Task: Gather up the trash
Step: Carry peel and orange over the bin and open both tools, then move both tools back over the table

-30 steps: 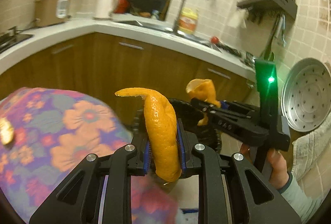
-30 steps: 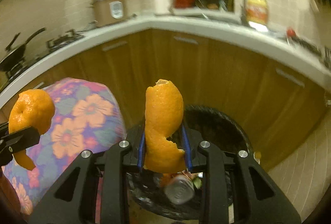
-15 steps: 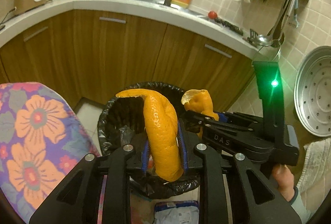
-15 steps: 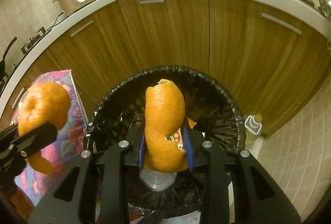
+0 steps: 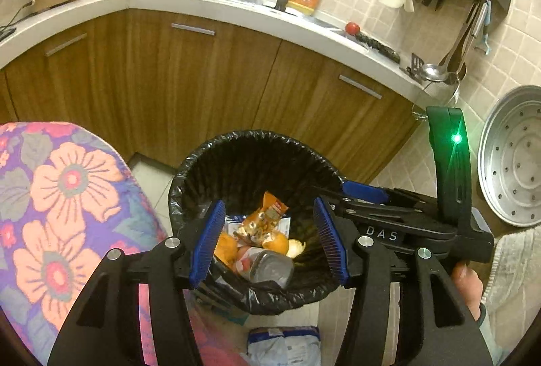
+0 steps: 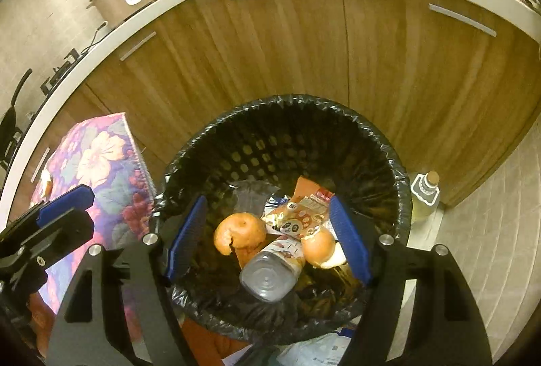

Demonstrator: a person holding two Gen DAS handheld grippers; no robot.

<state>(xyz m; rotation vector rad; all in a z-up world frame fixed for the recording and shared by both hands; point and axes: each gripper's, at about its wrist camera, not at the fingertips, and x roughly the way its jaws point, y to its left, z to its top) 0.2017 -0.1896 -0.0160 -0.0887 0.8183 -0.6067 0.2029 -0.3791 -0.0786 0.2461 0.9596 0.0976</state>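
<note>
Our left tongs [image 5: 268,241] and right tongs [image 6: 267,236] have just been opening and now gape wide, gripping nothing. Both orange curled peels [image 6: 240,232] lie below them at frame centre inside the round black-lined trash bin [image 6: 372,136], beside a clear plastic bottle [image 6: 270,274].

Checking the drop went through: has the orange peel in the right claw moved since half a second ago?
Yes. The right claw has just been opening and is empty; the peel now lies down inside the black-lined bin.
</note>
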